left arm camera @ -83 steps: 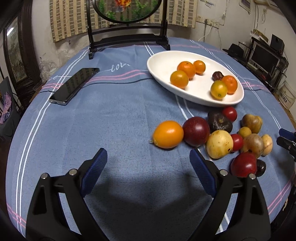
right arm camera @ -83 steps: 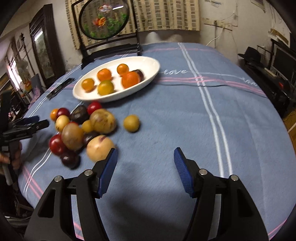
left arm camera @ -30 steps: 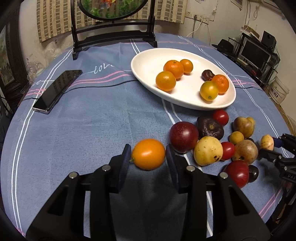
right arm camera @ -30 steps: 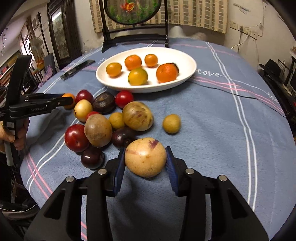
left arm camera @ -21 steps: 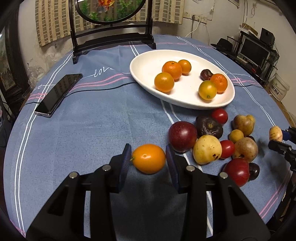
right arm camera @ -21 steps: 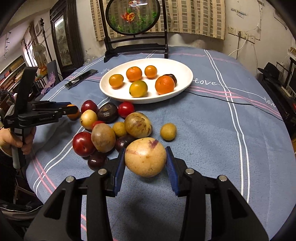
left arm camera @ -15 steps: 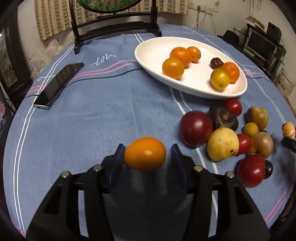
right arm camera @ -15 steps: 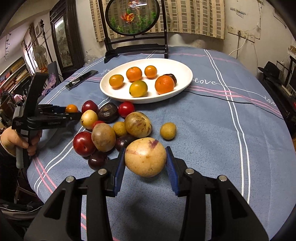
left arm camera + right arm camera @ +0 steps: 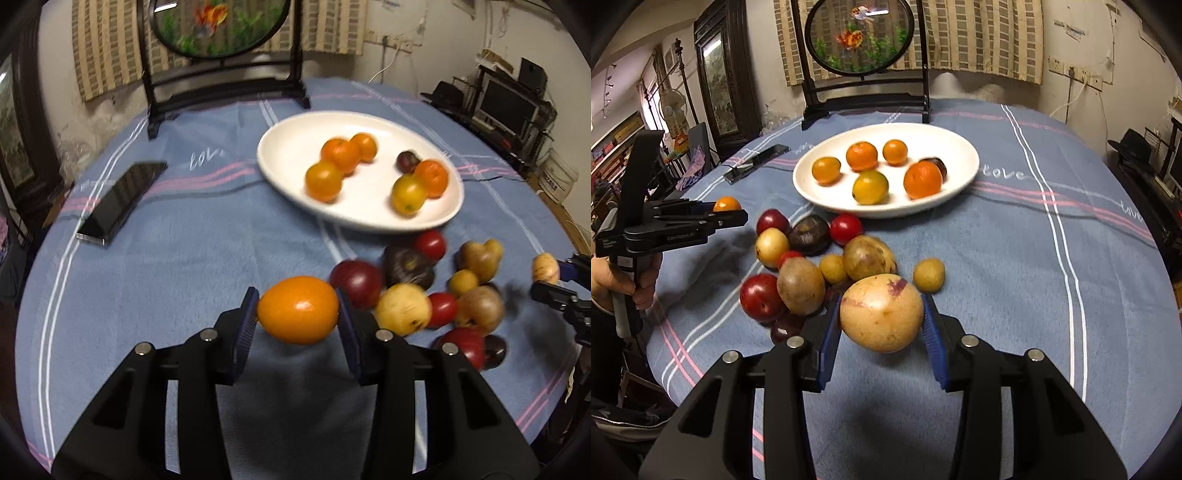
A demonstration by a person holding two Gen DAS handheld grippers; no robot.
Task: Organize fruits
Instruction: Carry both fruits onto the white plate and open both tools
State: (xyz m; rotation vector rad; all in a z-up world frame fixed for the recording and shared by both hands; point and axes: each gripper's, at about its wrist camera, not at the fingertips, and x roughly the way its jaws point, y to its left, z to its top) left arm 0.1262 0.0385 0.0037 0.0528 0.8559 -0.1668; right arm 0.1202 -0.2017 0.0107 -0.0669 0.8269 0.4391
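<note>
An orange fruit (image 9: 298,309) sits between the blue pads of the left claw (image 9: 297,314), lifted clear of the blue cloth; the jaws are closing on it and both pads touch its sides. The right claw (image 9: 882,314) is clamped on a large yellow fruit (image 9: 881,312) with purple blotches, also held above the cloth.

Just beyond both lies a loose heap of fruit on the bench (image 9: 1015,258): a dark red plum (image 9: 355,278), a wrinkled purple fruit (image 9: 407,266), a small red tomato (image 9: 430,244), and several yellow-brown ones packed close together. One small yellow fruit (image 9: 928,275) lies a little apart from the heap.

Farther back is a white oval dish (image 9: 291,155) holding five orange and yellow fruits and one dark one. A black phone (image 9: 122,202) lies well to the left of the dish, and a round painted screen (image 9: 860,35) on a dark stand is at the bench's far edge. A hand (image 9: 626,278) grips the left claw's handle.
</note>
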